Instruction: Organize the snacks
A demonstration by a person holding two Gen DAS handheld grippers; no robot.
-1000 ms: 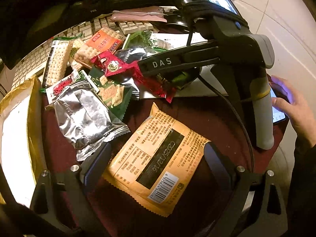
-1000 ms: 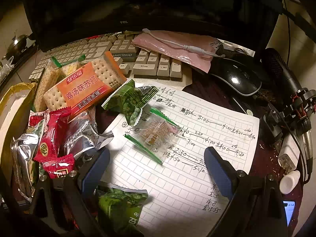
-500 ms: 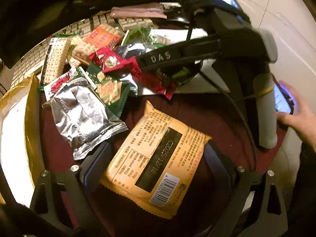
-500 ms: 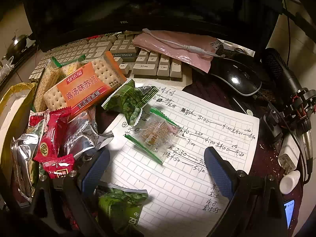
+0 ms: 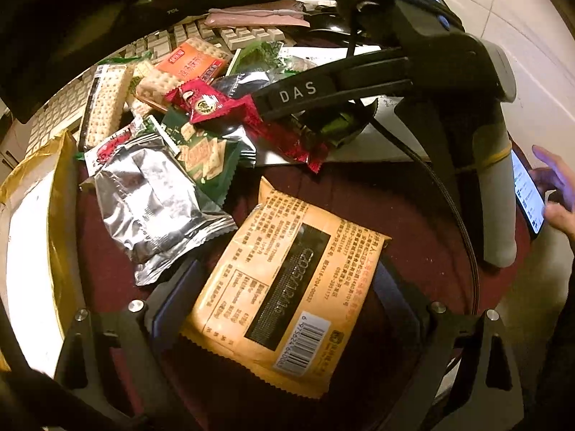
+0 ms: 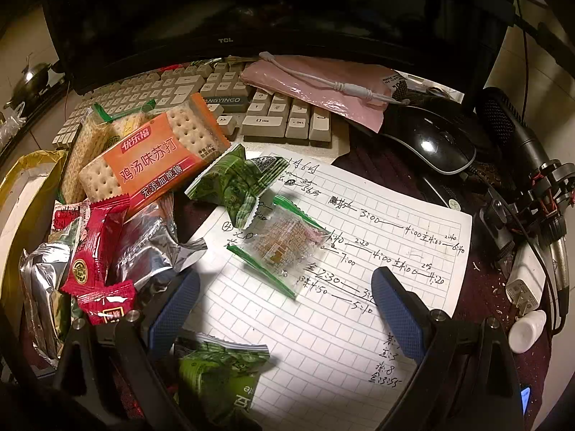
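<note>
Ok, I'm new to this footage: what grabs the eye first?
The big orange snack packet, barcode up, lying between the open left tongs on the dark red table. Behind it, a jumble of wrappers including a crumpled silver pouch. In the right view, handwritten grid paper carrying a clear green-edged packet.

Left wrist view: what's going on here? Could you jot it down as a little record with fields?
setting: dark red tabletop in front of a keyboard
left tongs: open, around an orange snack packet
right tongs: open, above a handwritten sheet
snack pile: silver foil packet, red packet, orange cracker pack
person's hand: on a phone
</note>
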